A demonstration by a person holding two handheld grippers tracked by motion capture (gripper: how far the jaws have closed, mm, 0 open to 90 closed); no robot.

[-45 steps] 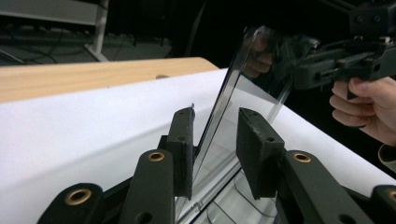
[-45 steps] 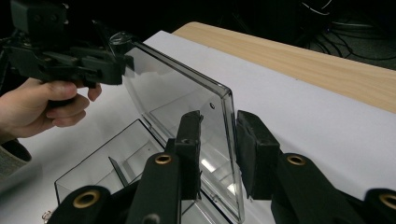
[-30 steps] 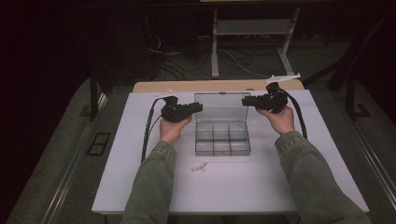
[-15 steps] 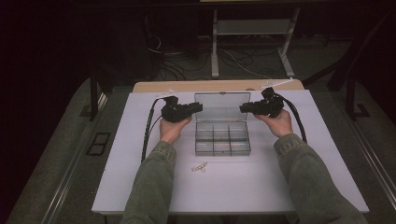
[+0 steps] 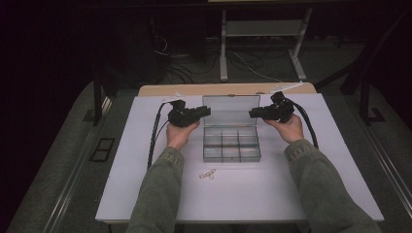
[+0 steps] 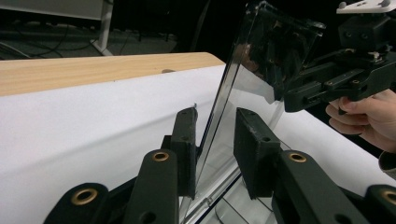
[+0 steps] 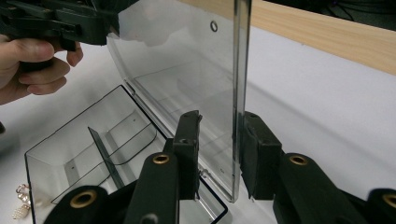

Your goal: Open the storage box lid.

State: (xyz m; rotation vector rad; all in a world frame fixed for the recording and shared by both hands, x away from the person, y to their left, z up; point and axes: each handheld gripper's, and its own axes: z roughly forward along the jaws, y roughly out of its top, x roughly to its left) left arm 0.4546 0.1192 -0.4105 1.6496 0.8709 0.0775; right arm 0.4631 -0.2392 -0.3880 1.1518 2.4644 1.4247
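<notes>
My right gripper [image 5: 256, 113] has swung inward; both grippers now straddle the upright lid [image 5: 231, 104] of the clear box [image 5: 231, 144] mid-table, jaws spread. My left gripper [image 5: 203, 112] brackets the opposite edge, probably ready to close it.

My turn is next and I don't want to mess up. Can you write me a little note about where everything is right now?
Left gripper: open, jaws on either side of the left edge of the clear lid, not clamped.
Right gripper: open, jaws on either side of the lid's right edge.
The clear divided box sits mid-table, lid standing upright.
A small pale trinket lies on the white table in front of the box, outside it.
Done: lid is up. Left: probably putting the trinket in and closing the lid.
</notes>
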